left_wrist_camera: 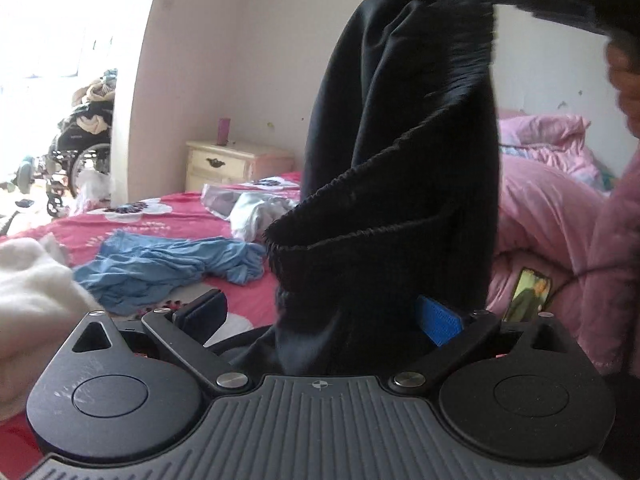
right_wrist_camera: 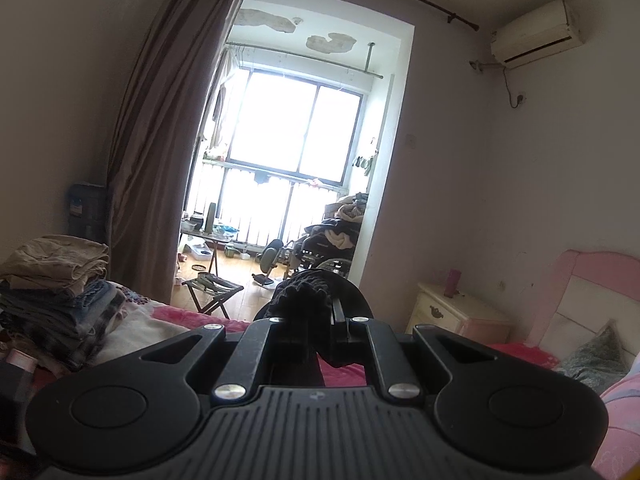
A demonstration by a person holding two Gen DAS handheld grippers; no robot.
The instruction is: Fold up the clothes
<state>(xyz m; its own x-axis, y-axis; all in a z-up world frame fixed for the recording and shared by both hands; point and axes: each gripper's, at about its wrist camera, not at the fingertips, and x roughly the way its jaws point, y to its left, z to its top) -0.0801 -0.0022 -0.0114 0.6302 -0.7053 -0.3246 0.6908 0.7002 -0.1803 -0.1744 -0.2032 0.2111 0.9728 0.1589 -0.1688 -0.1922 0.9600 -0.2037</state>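
Left gripper [left_wrist_camera: 320, 320] spread wide, black garment [left_wrist_camera: 400, 160] hanging between its fingers, not pinched. Long axis vertical, running up-right to right gripper [right_wrist_camera: 316, 320], which is clamped on its ribbed hem. Left is nearer the loose lower end. Garment's bottom edge hidden behind left gripper.

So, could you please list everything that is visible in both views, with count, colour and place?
black garment: one, black, hanging, held up
blue shirt: one, blue, crumpled on bed
bed: one, red floral sheet
pink quilt: one, pink, far side of bed
nightstand: one, cream, by wall
folded pile: one stack, beige and grey, on bed
wheelchair: one, dark, on balcony
air conditioner: one, white, high on wall
left gripper: open, garment between fingers
right gripper: shut on black garment
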